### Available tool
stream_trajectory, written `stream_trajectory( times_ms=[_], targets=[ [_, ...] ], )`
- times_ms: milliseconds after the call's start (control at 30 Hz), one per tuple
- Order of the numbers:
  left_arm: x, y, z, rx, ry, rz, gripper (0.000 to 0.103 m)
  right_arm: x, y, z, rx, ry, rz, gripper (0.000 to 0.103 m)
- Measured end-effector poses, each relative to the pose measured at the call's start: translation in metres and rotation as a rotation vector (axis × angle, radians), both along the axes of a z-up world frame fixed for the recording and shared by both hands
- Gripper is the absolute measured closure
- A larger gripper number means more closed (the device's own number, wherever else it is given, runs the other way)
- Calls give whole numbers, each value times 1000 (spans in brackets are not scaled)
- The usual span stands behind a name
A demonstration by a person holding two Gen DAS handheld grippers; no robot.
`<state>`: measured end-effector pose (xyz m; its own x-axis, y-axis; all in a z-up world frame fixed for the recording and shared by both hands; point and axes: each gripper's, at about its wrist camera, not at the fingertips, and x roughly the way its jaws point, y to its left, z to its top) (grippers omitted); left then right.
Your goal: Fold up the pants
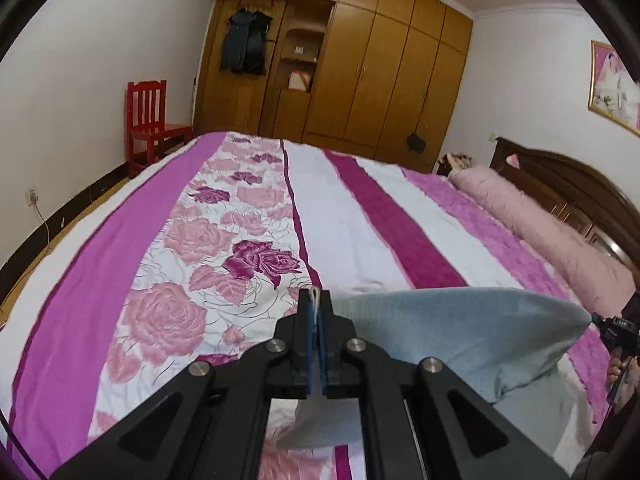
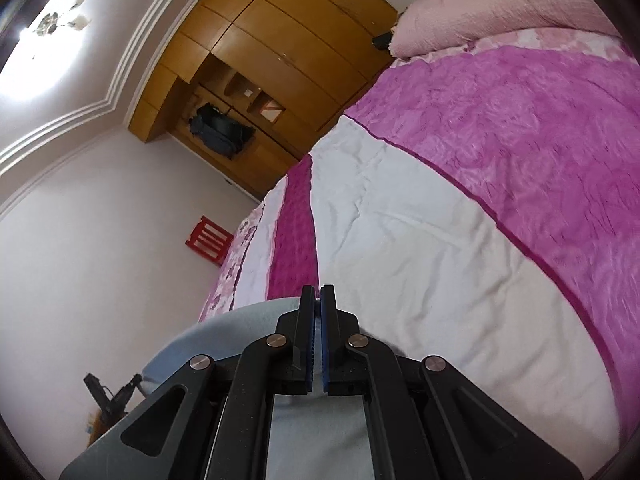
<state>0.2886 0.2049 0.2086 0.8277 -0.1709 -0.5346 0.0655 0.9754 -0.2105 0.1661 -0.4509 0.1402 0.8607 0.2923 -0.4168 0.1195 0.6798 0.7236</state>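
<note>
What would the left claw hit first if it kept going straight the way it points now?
Probably the bedspread: the left claw, shut on the grey pants, points slightly down toward its floral band. Nothing else shows between, though depth is unclear.

Both wrist views look across the bed (image 1: 360, 216) toward the wardrobe (image 1: 384, 68).

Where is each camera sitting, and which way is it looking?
Left wrist view: sits on the left gripper, looking along its fingers across the bed to the wardrobe; the fingers pinch the grey pants, and the person's hand shows at right.
Right wrist view: sits on the right gripper, tilted, facing the bed and wardrobe, pinching the pants.
Shared: pants, bed, wardrobe, red chair, each other's gripper.
</note>
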Motion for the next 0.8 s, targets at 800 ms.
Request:
stream_trajectory(
  times_ms=[800],
  targets=[
    [-198,44,-81,-114,53,16,101,-76,56,-57,-159,371,82,101]
  ],
)
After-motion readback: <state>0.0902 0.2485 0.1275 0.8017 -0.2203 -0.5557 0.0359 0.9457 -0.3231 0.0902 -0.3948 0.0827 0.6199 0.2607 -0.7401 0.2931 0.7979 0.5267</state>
